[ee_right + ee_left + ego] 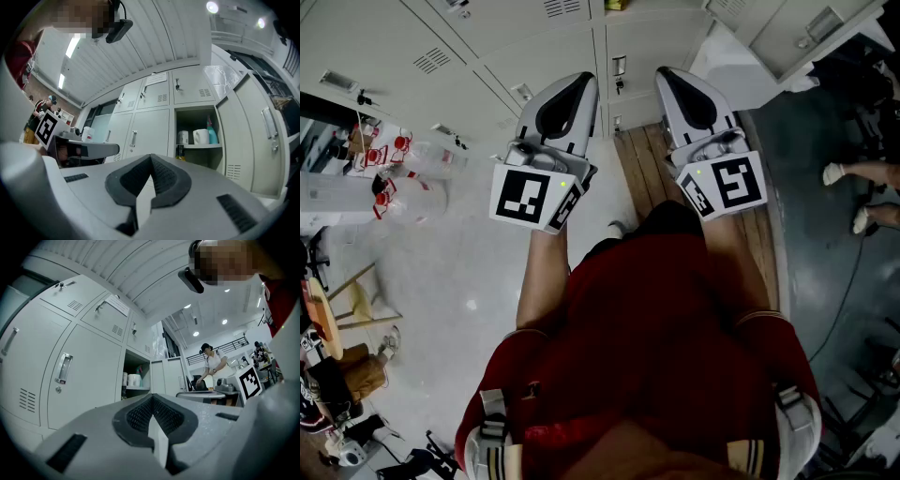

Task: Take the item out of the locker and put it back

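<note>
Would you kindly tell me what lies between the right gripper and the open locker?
Nothing. The right gripper view shows the shut right gripper facing the open locker across a bare stretch, with the door standing open to the right.

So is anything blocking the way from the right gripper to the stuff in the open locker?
Nothing visible is. The locker has its door swung open to the right, and the mug and bottle on its shelf show past the right gripper with only air between. That gripper is shut and empty.
</note>
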The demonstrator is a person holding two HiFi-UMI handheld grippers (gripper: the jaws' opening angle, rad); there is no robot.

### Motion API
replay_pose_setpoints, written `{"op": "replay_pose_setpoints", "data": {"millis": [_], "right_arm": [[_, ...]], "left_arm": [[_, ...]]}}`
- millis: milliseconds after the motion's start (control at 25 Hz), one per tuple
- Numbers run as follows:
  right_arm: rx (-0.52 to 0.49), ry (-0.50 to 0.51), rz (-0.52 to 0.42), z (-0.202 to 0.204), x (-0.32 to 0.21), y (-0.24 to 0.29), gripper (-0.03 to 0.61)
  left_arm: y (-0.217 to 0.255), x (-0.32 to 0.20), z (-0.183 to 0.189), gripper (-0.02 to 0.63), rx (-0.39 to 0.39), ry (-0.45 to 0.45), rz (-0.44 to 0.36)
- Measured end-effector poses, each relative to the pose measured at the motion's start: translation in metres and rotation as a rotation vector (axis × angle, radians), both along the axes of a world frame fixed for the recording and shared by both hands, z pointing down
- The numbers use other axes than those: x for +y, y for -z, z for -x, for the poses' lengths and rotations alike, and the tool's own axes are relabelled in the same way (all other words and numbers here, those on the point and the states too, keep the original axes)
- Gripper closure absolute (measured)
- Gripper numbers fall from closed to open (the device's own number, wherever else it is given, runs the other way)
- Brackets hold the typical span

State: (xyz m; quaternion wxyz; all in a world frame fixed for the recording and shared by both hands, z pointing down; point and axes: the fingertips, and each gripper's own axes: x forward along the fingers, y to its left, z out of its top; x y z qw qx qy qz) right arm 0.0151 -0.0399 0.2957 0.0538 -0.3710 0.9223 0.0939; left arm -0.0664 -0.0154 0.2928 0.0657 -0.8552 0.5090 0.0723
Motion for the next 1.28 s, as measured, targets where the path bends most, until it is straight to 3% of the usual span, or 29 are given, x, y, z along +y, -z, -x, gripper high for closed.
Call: {"op": "replay_pose_setpoints", "data": {"millis": [1080, 1280], "right_arm": [[-0.064, 0.036, 0.064, 0.022, -0.023, -0.002, 0.578], [-0.057, 0.051, 0.082, 0.025, -0.035, -0.001, 0.514]], "left_arm": [[-0.002, -0.022, 0.028, 0.607, 0.04, -0.01, 0.023], [-0.003, -0.032, 0.031, 0.607, 0.047, -0.011, 0.031]]}}
